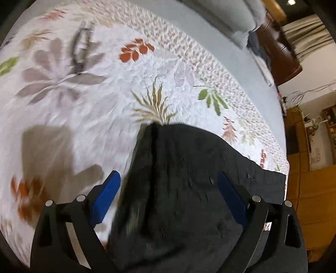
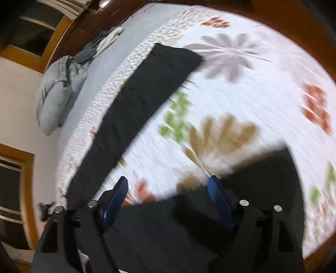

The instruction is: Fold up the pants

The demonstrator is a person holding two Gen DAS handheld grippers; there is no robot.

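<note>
We hold both claws over a bed covered with a white bedspread printed with large leaves and flowers in rust, green, tan and grey. Both views are blurred.

In the left wrist view, the left claw stands wide, its blue pads well apart. The black pants lie on the bedspread below it, filling the space between the two fingers and spreading past the right one, but neither pad presses on the cloth. The near edge of the pants comes up to a point by a tan leaf print, and a fold line runs down the fabric from that point. A soft shadow falls on the bedspread to the left of the claw.

In the right wrist view, the right claw is also wide, with nothing pinched between its blue pads. Under it lies a broad part of the pants, reaching from below the left finger across to the right side of the view. From there a long black leg stretches away flat toward the far edge of the bedspread, ending in a straight hem beside a grey flower print.

Beyond the bedspread there is a pale blue sheet, with a pillow and a bundle of grey cloth near the dark wooden headboard.
</note>
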